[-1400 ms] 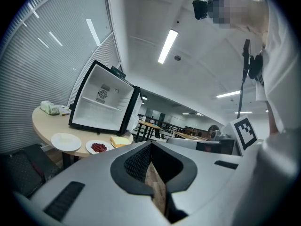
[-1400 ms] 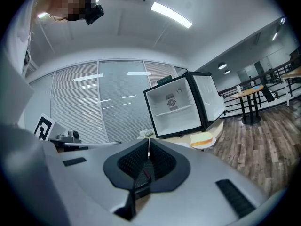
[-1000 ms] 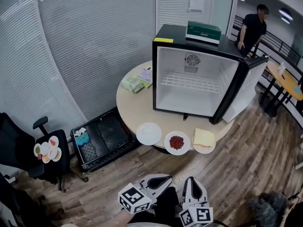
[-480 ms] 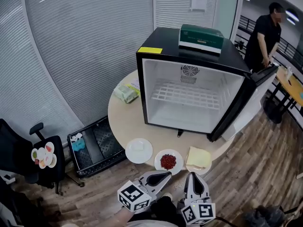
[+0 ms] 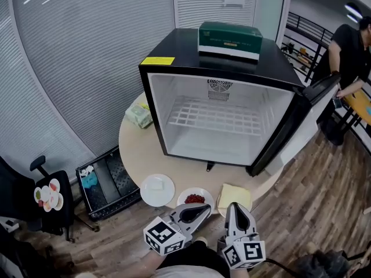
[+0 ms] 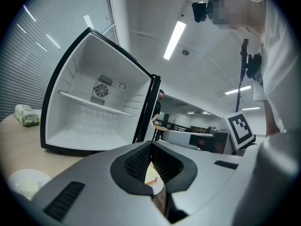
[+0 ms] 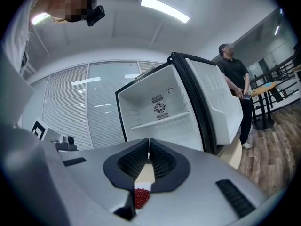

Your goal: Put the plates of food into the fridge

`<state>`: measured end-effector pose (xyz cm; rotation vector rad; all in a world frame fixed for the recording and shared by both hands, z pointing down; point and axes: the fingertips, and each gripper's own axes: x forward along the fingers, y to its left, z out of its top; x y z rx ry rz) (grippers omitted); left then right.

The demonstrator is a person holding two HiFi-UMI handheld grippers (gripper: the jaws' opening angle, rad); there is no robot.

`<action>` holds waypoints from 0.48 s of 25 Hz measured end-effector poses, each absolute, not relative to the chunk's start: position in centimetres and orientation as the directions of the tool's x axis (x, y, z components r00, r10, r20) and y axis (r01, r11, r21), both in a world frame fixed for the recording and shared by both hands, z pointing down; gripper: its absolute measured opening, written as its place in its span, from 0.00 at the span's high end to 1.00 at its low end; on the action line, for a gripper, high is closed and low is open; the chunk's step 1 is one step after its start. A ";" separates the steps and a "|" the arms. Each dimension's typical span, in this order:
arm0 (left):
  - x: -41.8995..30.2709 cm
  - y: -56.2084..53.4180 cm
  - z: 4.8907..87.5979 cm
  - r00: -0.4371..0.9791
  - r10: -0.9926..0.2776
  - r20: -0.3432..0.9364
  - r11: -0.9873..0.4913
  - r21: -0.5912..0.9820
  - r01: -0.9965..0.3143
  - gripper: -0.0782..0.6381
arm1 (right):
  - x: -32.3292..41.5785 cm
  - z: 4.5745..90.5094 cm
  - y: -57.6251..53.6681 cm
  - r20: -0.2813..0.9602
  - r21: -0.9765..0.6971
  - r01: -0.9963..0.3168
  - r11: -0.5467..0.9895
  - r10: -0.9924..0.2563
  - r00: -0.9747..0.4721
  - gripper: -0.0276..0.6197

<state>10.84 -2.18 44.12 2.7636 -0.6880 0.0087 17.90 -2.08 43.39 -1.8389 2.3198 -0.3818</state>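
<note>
The black fridge (image 5: 220, 120) stands open on the round table (image 5: 136, 149), its white inside empty, its door (image 5: 301, 126) swung to the right. Three plates sit at the table's front edge: a white one with pale food (image 5: 157, 189), one with red beans (image 5: 195, 198) and one with yellow bread (image 5: 233, 196). Just short of them, low over the floor, my left gripper (image 5: 204, 208) and right gripper (image 5: 235, 205) are both shut and hold nothing. The right gripper (image 7: 148, 139) points at the fridge (image 7: 160, 112), with the red beans (image 7: 141, 197) below its jaws. The left gripper (image 6: 151, 142) is also aimed at the fridge (image 6: 94, 107).
A green box (image 5: 230, 39) lies on top of the fridge. A green packet (image 5: 139, 116) lies on the table at its left. On the floor at the left are a black crate (image 5: 107, 181) and a chair with toy plates (image 5: 46, 196). A person (image 5: 353, 51) stands at the far right.
The table, plates and fridge have come nearer and larger in the head view. The plates now lie right in front of both grippers, which stay shut.
</note>
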 end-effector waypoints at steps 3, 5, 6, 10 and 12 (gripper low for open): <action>11.4 -2.6 44.4 0.887 -0.456 0.073 -0.846 0.273 -0.458 0.88 | 19.0 44.6 -2.3 0.051 -0.301 -0.933 0.196 -0.974 -0.221 0.94; 11.5 -2.7 44.6 0.887 -0.455 0.075 -0.845 0.279 -0.457 0.88 | 19.9 45.3 -2.2 0.059 -0.331 -0.929 0.165 -0.979 -0.195 0.94; 11.5 -2.7 44.8 0.888 -0.453 0.078 -0.844 0.284 -0.455 0.88 | 20.3 45.5 -2.0 0.061 -0.344 -0.927 0.150 -0.982 -0.181 0.94; 11.8 -2.6 46.0 0.898 -0.427 0.105 -0.844 0.310 -0.437 0.88 | 22.2 46.8 -1.1 0.100 -0.386 -0.919 0.083 -0.986 -0.132 0.94; 12.4 -2.6 46.6 0.908 -0.403 0.114 -0.849 0.324 -0.418 0.88 | 23.6 48.1 -0.7 0.144 -0.422 -0.906 0.027 -0.985 -0.097 0.94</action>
